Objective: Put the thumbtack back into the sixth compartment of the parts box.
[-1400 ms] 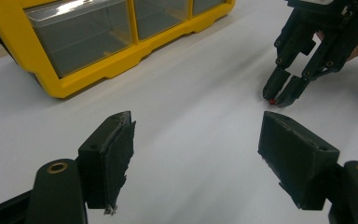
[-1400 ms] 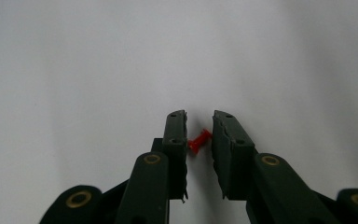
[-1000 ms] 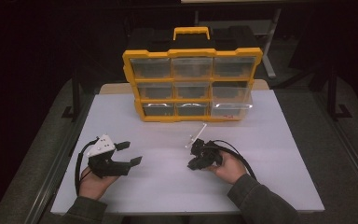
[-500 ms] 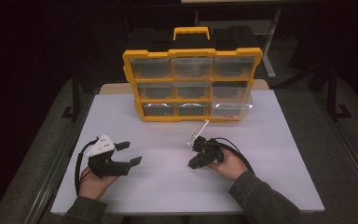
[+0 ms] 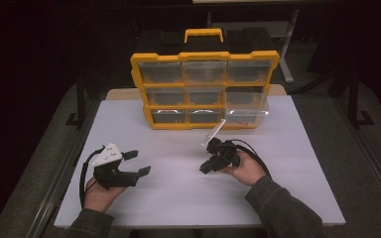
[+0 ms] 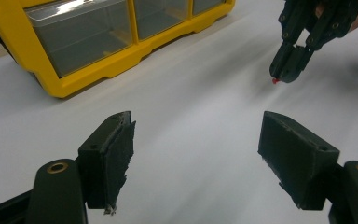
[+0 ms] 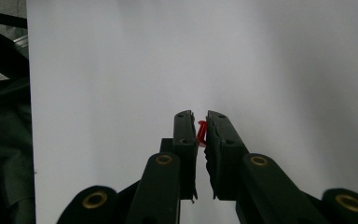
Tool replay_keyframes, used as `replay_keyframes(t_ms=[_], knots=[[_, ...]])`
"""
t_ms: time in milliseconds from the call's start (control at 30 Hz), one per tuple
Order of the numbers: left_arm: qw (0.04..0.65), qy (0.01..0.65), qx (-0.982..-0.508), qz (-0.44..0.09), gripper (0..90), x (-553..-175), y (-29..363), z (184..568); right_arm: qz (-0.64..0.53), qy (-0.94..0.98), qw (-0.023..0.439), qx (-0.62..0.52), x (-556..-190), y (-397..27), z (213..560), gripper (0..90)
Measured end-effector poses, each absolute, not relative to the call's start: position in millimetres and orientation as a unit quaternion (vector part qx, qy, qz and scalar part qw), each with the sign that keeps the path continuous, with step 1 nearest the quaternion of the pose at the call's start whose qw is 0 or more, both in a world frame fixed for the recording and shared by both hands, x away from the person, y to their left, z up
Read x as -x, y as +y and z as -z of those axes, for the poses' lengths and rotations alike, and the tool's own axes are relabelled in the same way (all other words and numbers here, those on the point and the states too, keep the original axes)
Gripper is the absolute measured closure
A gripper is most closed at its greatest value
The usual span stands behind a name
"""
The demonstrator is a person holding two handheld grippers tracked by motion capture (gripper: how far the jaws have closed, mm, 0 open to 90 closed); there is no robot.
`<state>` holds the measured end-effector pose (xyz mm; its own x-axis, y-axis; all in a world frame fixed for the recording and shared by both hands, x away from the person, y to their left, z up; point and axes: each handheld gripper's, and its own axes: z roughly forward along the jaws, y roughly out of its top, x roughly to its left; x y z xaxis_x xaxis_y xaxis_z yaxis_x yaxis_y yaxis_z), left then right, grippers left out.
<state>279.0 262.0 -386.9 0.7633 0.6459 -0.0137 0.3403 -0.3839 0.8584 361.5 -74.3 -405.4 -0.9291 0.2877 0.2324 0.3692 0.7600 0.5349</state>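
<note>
At a white surface in a dark room, the right tongs are clamped on a small red piece, held just above the bare sheet near its middle. The left tongs rest with jaws wide apart and hold nothing. A yellow organizer with clear drawers stands at the far edge, one drawer pulled out.

One camera sat high above the person's side and looked forward and down at the whole white table and the yellow box. The left gripper's camera sat low and close, facing the box and the right gripper. The right gripper's camera looked closely along its own jaws at the table.
</note>
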Motion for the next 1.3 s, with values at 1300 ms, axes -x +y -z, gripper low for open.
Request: replay_keyframes(t_ms=[1300], knots=[[0.473,0.305,-0.810,-0.165,26.1,-278.6,261.9,386.5,0.328,-0.932,0.048,0.149,-390.5,-92.4,306.7,81.1]])
